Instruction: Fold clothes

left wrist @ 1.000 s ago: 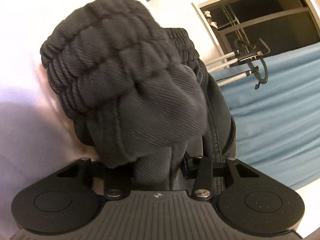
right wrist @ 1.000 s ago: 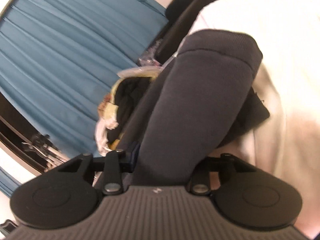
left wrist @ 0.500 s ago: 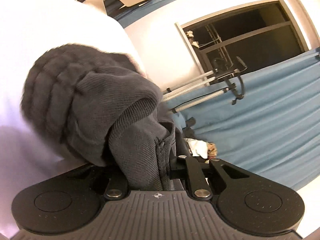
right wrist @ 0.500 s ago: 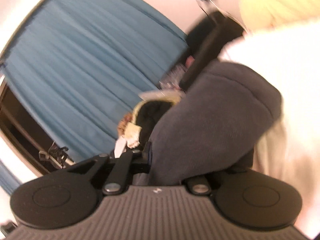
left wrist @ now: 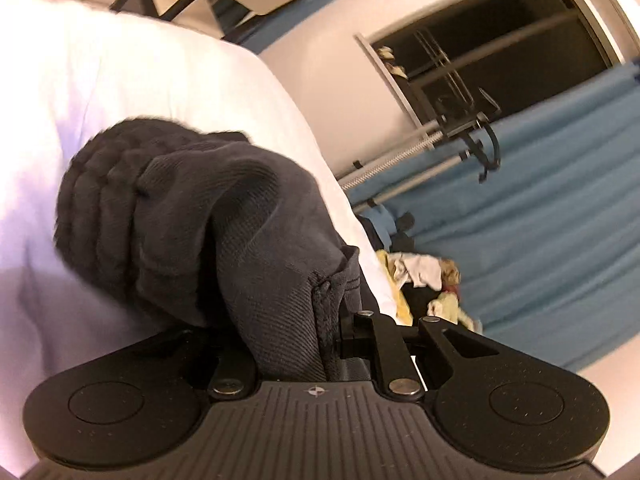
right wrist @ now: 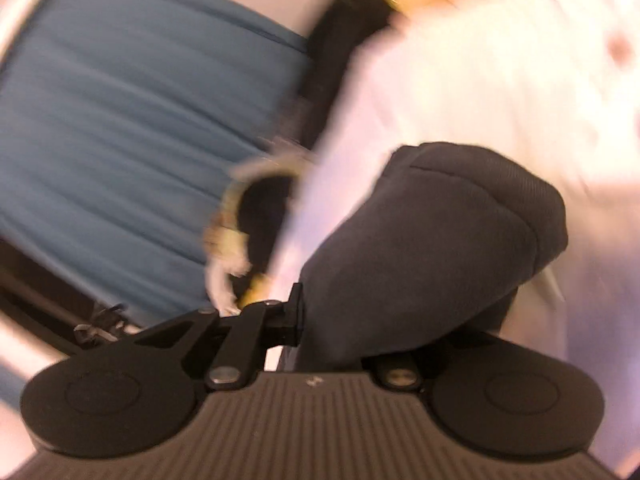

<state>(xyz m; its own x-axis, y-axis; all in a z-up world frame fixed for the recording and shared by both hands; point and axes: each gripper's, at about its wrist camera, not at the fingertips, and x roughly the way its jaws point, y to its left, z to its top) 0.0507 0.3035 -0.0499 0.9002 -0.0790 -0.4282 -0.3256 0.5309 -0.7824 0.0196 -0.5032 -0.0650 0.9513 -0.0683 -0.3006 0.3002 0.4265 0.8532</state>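
A dark grey garment with a ribbed elastic band [left wrist: 208,220] is bunched in front of my left gripper [left wrist: 288,344], which is shut on its fabric; the cloth hides the fingertips. My right gripper [right wrist: 360,332] is shut on another part of the same dark grey garment [right wrist: 432,248], whose smooth folded edge bulges over the jaws. Both grippers hold it above a white sheet [left wrist: 120,80], which also shows in the right wrist view [right wrist: 500,72]. The right wrist view is blurred by motion.
A blue curtain [left wrist: 540,208] hangs to the right in the left wrist view and to the left in the right wrist view [right wrist: 120,120]. A pile of mixed clothes [left wrist: 424,280] lies past the sheet's edge. A dark window [left wrist: 500,40] and metal rods [left wrist: 400,164] stand behind.
Both grippers have swung with the garment. The ribbed band has dropped lower and left in the left view. In the right view the sheet fills more of the frame, with heavy blur.
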